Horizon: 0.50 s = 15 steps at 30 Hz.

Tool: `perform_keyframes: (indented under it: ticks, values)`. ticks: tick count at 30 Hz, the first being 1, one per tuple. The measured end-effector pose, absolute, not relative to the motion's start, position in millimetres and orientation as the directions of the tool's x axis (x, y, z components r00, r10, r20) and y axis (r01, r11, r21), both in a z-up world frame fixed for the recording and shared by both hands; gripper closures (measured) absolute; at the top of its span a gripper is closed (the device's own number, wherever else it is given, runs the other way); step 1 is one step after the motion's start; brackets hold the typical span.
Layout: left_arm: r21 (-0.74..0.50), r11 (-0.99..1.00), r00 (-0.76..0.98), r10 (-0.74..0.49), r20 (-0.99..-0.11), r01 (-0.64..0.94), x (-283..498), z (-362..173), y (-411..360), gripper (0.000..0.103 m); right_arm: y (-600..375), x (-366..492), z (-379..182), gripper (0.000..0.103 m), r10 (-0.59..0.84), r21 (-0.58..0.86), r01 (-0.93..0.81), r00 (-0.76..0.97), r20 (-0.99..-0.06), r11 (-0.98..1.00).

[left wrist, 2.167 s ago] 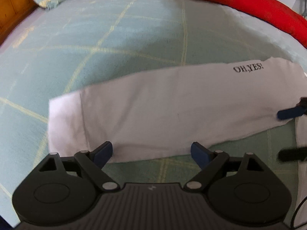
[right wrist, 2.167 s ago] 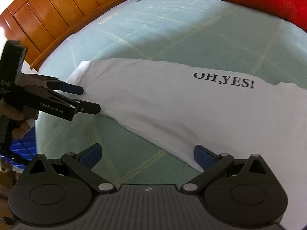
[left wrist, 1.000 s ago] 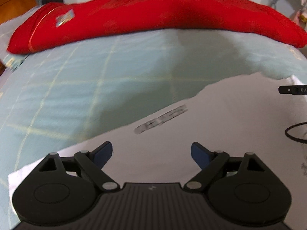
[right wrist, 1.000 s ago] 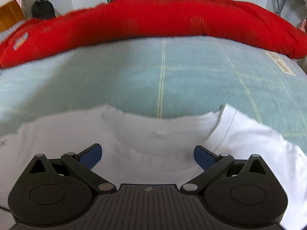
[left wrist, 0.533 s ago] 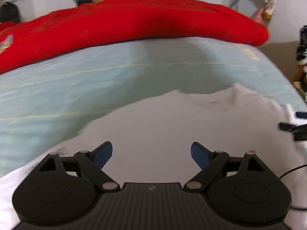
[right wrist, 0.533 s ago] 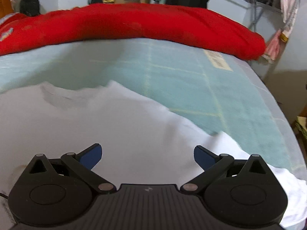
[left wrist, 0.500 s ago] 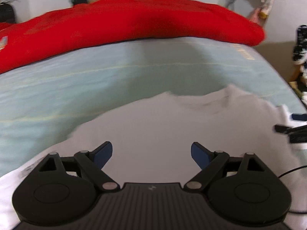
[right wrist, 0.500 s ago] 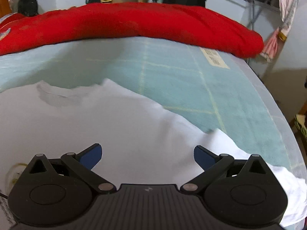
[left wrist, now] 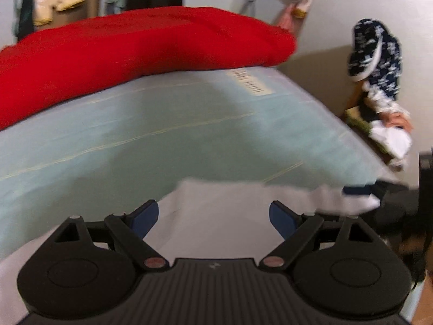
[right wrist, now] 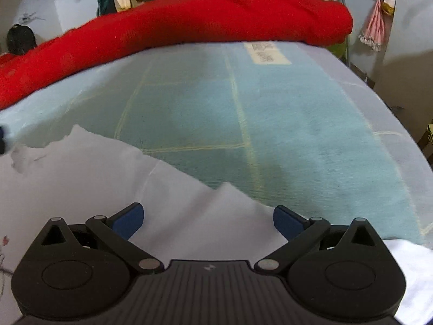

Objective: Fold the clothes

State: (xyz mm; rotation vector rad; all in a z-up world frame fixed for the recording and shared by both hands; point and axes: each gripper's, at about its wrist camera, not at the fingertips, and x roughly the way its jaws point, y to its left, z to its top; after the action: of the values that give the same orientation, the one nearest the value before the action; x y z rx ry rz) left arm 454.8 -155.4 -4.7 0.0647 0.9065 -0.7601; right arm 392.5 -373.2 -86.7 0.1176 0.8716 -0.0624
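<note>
The left tongs (left wrist: 213, 215) hang low over the bed (left wrist: 189, 135), pointed across it toward the far edge, their blue pads spread wide with nothing between them. Under and just ahead of them lies the white shirt (left wrist: 216, 216), spread on the pale green sheet near the bed's near side; in the left view its far edge is blurred. Farther right in that view a blue pad of the right tongs (left wrist: 357, 190) shows at the shirt's right end, though whether it touches the cloth I cannot tell. From the right view, the right tongs (right wrist: 208, 220) are likewise low and level, aimed across the bed, pads wide apart and empty, hovering over the shirt (right wrist: 108, 189), whose ragged upper edge runs diagonally down to the right. A sliver of the left tongs (right wrist: 2, 138) peeks in at that view's left border beside the shirt's edge. A red blanket (right wrist: 189, 21) lies along the far side of the bed, well apart from the shirt.
</note>
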Motion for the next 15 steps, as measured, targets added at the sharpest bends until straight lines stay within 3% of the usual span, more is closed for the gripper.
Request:
perform_keyframes:
  ticks: [4,8,15]
  values:
    - [-0.404,0.646,0.224,-0.668,-0.710,0.648,455.8,-15.8,-205.1,0.014,-380.6,364.4,-82.8,0.000,-0.102,-0.039,0.113,0.638,-0.763,0.993]
    - [-0.474,0.576,0.114,-0.707,-0.698,0.666,444.3,-31.7,-243.4,0.014,-393.3,339.4,-90.6,0.000,-0.243,-0.171,0.175,0.603,-0.760,0.970]
    - [-0.560,0.470,-0.042,-0.739,-0.672,0.682,423.5,-58.5,-299.0,0.014,-431.3,317.3,-99.6,0.000,-0.304,-0.131,0.328,0.562,-0.769,0.936]
